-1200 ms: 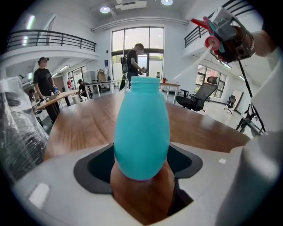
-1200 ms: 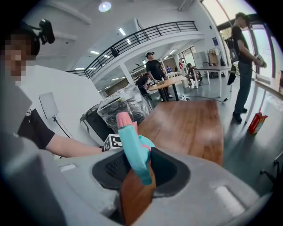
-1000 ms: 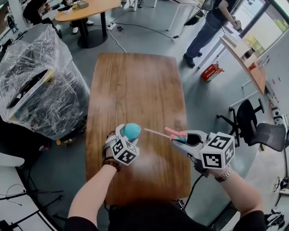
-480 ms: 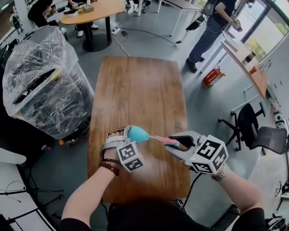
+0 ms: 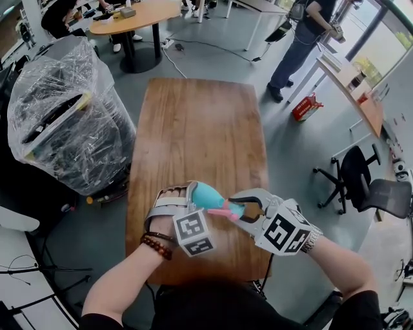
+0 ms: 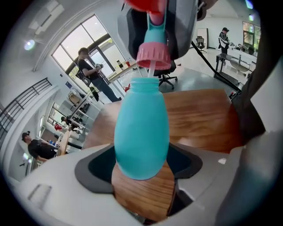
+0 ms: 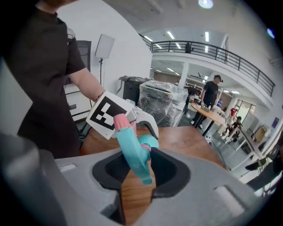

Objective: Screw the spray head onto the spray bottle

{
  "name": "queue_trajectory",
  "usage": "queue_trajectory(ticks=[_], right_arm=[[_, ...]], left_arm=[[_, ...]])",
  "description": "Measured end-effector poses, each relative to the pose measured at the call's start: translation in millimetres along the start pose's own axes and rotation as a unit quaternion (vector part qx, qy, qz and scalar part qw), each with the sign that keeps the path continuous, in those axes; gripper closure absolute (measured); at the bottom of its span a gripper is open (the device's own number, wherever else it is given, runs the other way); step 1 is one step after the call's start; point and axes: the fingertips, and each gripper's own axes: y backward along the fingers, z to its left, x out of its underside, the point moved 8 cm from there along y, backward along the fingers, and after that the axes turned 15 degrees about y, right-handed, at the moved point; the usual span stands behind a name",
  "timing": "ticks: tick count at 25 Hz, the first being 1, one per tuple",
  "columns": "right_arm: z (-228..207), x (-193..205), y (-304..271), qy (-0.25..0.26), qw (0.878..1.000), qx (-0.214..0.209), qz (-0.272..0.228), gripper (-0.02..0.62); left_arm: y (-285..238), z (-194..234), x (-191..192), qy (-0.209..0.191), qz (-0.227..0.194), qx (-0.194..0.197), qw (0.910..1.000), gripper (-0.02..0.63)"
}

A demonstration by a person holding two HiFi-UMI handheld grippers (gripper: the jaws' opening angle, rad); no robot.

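In the head view I hold a teal spray bottle [image 5: 208,194] off the wooden table [image 5: 193,129], with my left gripper [image 5: 193,195] shut on its body. My right gripper [image 5: 242,209] is shut on the teal and pink spray head [image 5: 226,209], right beside the bottle's mouth. In the left gripper view the bottle [image 6: 141,128] stands between the pads, and the pink collar [image 6: 153,55] hangs just above its neck with the white dip tube running into the mouth. In the right gripper view the spray head [image 7: 132,152] sits between the pads, with the bottle [image 7: 149,142] behind it.
A plastic-wrapped machine [image 5: 61,109] stands left of the table. An office chair [image 5: 361,184] and a red bag [image 5: 303,106] are on the right. A person [image 5: 303,38] stands at the back right, near a round table [image 5: 129,13] at the back left.
The two grippers have come together. The dip tube, bare between head and bottle before, has slid into the bottle's mouth. The left hand rose and rolled; the right moved left and rolled.
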Motion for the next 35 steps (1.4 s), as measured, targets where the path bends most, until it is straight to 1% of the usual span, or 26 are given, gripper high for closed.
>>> queue_trajectory(ticks=[3, 5, 8, 11, 17, 23, 26, 28, 29, 33, 35], right_arm=[[8.4, -2.7, 1.9, 0.063, 0.998, 0.001, 0.002, 0.476], [13.8, -8.2, 2.7, 0.112, 0.994, 0.003, 0.008, 0.476], [20.7, -17.4, 2.5, 0.188, 0.982, 0.005, 0.03, 0.476], [26.2, -20.6, 3.6, 0.238, 0.97, 0.003, 0.04, 0.476], [29.4, -25.8, 6.3, 0.288, 0.956, -0.011, 0.05, 0.476], [31.8, -27.3, 9.1, 0.31, 0.949, -0.024, 0.048, 0.476], [33.4, -28.1, 10.5, 0.33, 0.942, -0.028, 0.051, 0.476], [36.4, -26.5, 10.0, 0.355, 0.933, -0.024, 0.056, 0.476], [38.4, -25.3, 9.5, 0.372, 0.926, -0.022, 0.06, 0.476], [45.1, -20.4, 9.0, 0.445, 0.891, -0.023, 0.079, 0.476], [47.3, -18.4, 10.1, 0.47, 0.879, -0.027, 0.083, 0.476]], left_arm=[[8.3, -5.3, -2.3, -0.001, 0.002, 0.007, 1.0, 0.219], [11.9, -8.2, -1.8, -0.004, 0.006, 0.012, 0.9999, 0.219], [15.5, -11.6, 0.3, -0.011, 0.012, 0.019, 0.9997, 0.219], [18.4, -15.6, 0.1, -0.017, 0.018, 0.023, 0.9994, 0.219], [23.1, -21.2, -1.0, -0.028, 0.017, 0.026, 0.9991, 0.219], [28.8, -22.1, -3.4, -0.04, 0.013, 0.024, 0.9988, 0.219], [30.8, -23.1, -4.5, -0.043, 0.013, 0.026, 0.9986, 0.219], [31.8, -23.3, -4.2, -0.044, 0.015, 0.03, 0.9985, 0.219], [32.1, -23.5, -4.1, -0.044, 0.017, 0.033, 0.9984, 0.219], [33.1, -26.4, -4.8, -0.047, 0.025, 0.052, 0.9972, 0.221], [34.0, -28.2, -5.9, -0.049, 0.026, 0.065, 0.9963, 0.221]])
